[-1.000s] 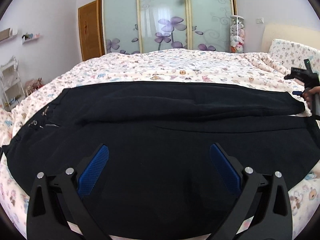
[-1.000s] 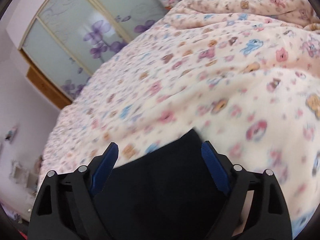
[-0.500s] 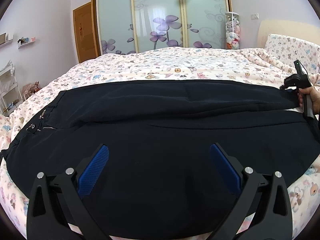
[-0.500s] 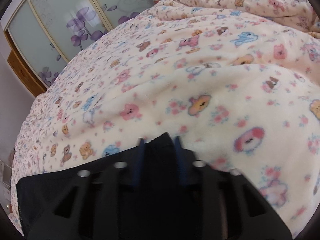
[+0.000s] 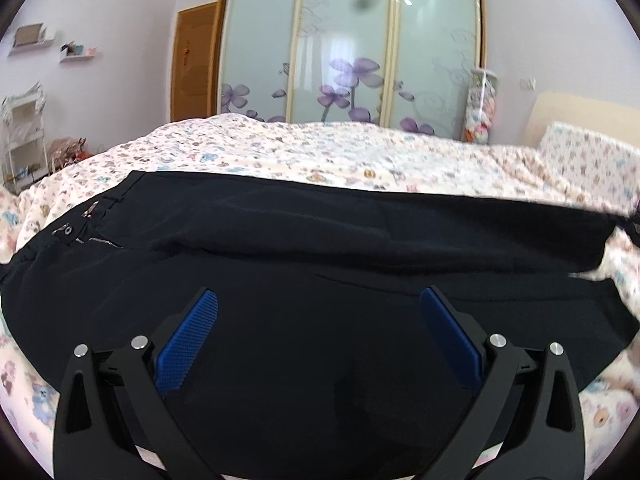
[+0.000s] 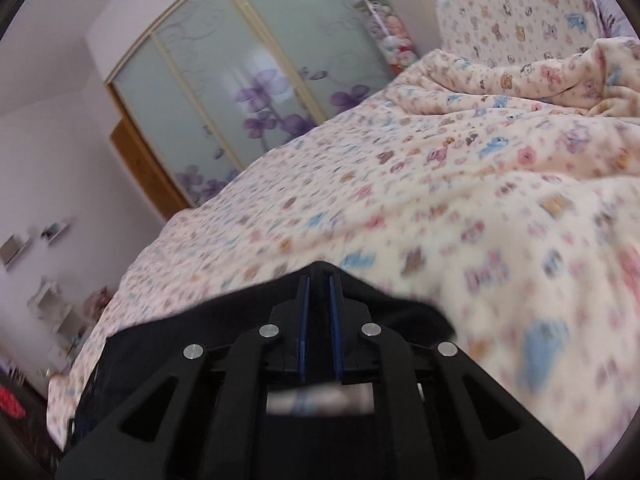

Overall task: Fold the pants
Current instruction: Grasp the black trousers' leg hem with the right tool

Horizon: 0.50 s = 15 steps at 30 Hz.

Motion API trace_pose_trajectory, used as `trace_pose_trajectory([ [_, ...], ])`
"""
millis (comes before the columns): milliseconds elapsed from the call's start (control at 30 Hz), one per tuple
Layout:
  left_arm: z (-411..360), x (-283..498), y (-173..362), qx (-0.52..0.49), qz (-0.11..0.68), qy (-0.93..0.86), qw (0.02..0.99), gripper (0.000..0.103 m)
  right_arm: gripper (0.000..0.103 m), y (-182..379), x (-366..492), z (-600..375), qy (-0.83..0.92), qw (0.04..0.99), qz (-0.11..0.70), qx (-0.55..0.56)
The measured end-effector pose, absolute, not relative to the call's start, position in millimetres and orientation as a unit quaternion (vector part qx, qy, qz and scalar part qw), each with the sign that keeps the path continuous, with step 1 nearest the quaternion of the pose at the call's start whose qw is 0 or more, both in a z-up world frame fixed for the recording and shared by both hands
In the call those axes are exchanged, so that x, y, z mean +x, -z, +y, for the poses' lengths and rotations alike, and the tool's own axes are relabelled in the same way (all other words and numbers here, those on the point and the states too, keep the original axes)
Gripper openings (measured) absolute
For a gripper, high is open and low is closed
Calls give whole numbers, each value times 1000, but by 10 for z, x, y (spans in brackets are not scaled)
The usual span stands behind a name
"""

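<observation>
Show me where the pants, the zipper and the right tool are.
pants (image 5: 320, 248), left wrist view, middle of the far leg.
zipper (image 5: 105, 242), left wrist view, metal teeth.
right tool (image 6: 319, 280), right wrist view, between its fingertips.

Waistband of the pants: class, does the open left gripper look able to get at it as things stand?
Probably yes: the left gripper hovers open over the pants, and nothing covers the waistband off to its left.

Pants (image 5: 320, 248) cover most of the near bed, flat, so nothing sticks up there. Bedspread (image 5: 340, 148) past them is open all the way to the wardrobe (image 5: 348, 52). Right side is tighter: bunched blanket (image 6: 560, 76) and pillow (image 6: 520, 8) rise up. Shelf rack (image 5: 22, 136) stands off the left edge, well away from the bed.
</observation>
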<state>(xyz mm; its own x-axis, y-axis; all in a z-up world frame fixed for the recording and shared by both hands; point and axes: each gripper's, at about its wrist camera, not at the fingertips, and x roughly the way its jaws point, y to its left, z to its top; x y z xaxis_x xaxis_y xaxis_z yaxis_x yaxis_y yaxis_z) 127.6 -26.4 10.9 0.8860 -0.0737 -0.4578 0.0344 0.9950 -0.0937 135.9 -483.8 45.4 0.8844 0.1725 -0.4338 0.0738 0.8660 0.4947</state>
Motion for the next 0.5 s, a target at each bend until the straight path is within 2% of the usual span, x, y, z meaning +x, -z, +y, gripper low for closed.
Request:
trace_pose_trajectory([
  [167,-184,1285,-135,-63,232,20,970,101,9,-151,630,-4619,-16,931,284,229],
  [367,-139,1311,-139,-76,236,18,969,101,11,130,360,-4341,21,911,368,188],
  [467,-121,1309,-138,-79,236,17,969,101,37,33,299,-4261,43,903,390,174],
  [500,-110,1310,-136,-80,235,16,969,101,41,-17,253,-4265,41,903,385,188],
])
